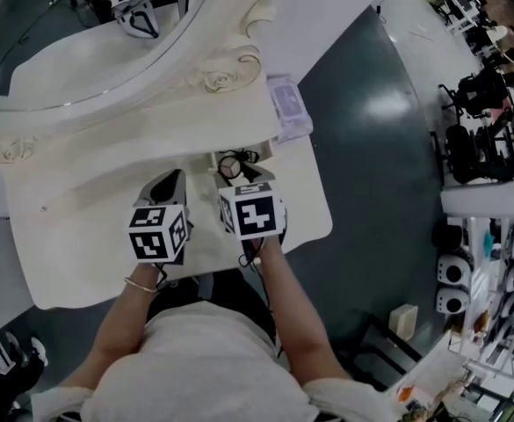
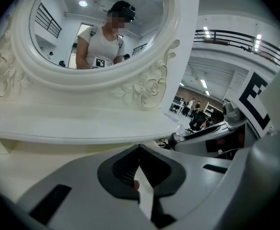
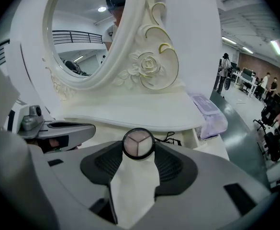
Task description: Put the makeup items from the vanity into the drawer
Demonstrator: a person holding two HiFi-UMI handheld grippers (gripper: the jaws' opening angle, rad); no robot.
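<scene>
Right then, the big white vanity with its round mirror stood in front of you, and a purple pack lay on its shelf. Your left gripper had its jaws pressed together. Your right gripper pinched a small round compact just in front of the shelf edge.

Left forearm and right forearm bare, reaching forward from the torso. Left gripper and right gripper side by side over the desk near its front edge, pointing toward its back. Left jaws together at the tips; small pink bit in the gap, unidentifiable. Right jaws clamped on a round compact.
</scene>
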